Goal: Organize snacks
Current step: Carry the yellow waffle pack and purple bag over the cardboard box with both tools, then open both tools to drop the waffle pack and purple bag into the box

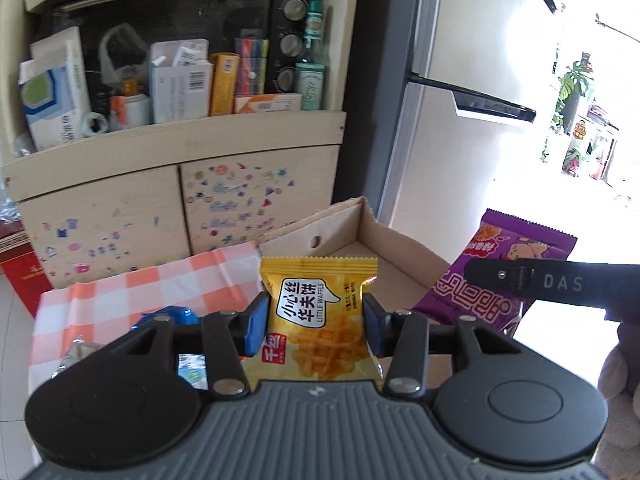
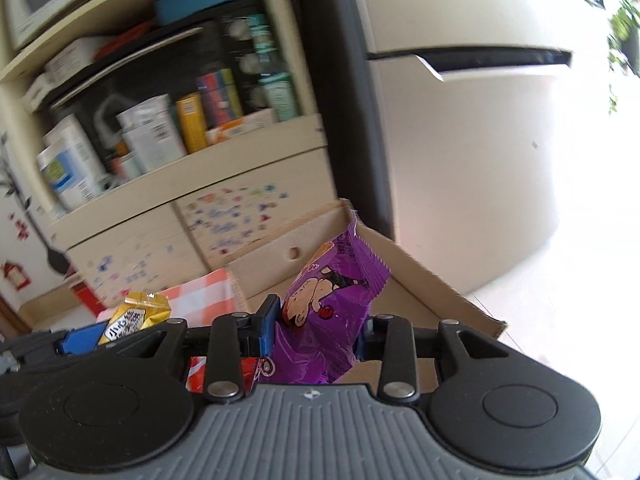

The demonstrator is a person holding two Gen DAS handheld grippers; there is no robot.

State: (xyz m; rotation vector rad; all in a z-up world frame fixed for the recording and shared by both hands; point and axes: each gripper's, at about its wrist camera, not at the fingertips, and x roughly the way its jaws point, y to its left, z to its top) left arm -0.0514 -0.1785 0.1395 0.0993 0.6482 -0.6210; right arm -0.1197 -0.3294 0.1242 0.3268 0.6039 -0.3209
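My left gripper is shut on a yellow Little Waffle packet, held upright above the table with both blue pads pressed on its sides. That packet also shows at the lower left of the right wrist view. My right gripper is shut on a purple snack packet, which sticks up between its fingers. In the left wrist view the same purple packet hangs at the right, partly behind a black strap. An open cardboard box lies just beyond both packets; the part of its floor that shows is bare.
An orange-and-white checked cloth covers the table to the left, with a blue wrapper on it. Behind stands a cream cabinet crowded with boxes, and a toaster oven. A fridge rises at the right. A red box sits on the floor.
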